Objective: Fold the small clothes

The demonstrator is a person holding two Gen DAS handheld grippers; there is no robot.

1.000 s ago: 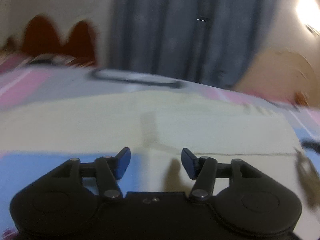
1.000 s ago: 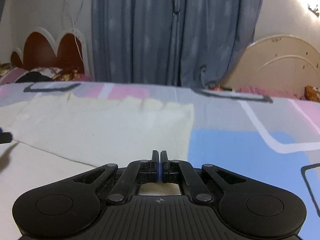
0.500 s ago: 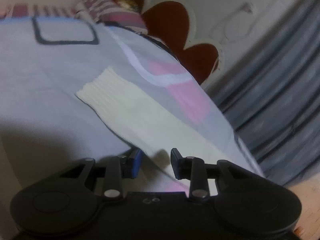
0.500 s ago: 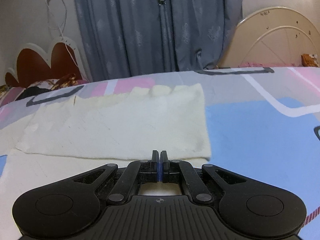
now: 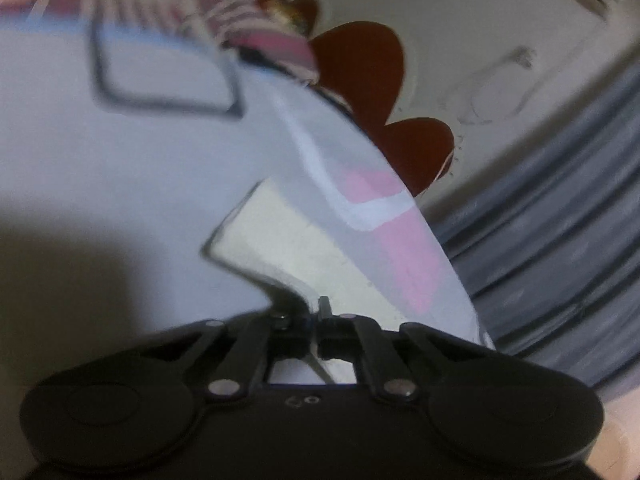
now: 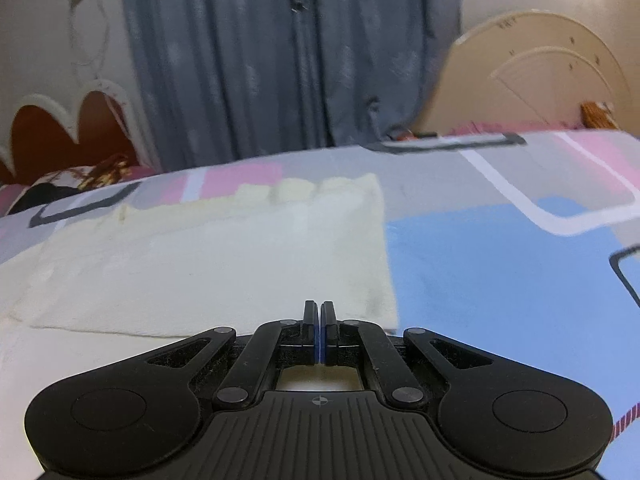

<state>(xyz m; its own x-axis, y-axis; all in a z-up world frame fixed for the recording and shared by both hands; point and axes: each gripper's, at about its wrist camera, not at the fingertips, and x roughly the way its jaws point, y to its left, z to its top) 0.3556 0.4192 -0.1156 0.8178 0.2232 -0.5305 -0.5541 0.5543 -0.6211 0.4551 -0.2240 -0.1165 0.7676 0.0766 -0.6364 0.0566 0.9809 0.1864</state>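
Note:
A cream knit garment lies flat on the patterned bedsheet, one layer folded over another. In the left wrist view its cream sleeve or edge runs up from my left gripper, which is shut on the cloth's near edge. My right gripper is shut with no cloth seen between its pads and hovers at the near right corner of the folded layer.
A red scalloped headboard and pillows stand at the bed's left end. A grey curtain hangs behind the bed. A cream curved headboard is at the back right.
My left gripper swung to look along the bed toward the headboard, then closed on the garment's edge. My right gripper stayed shut and rose a little.

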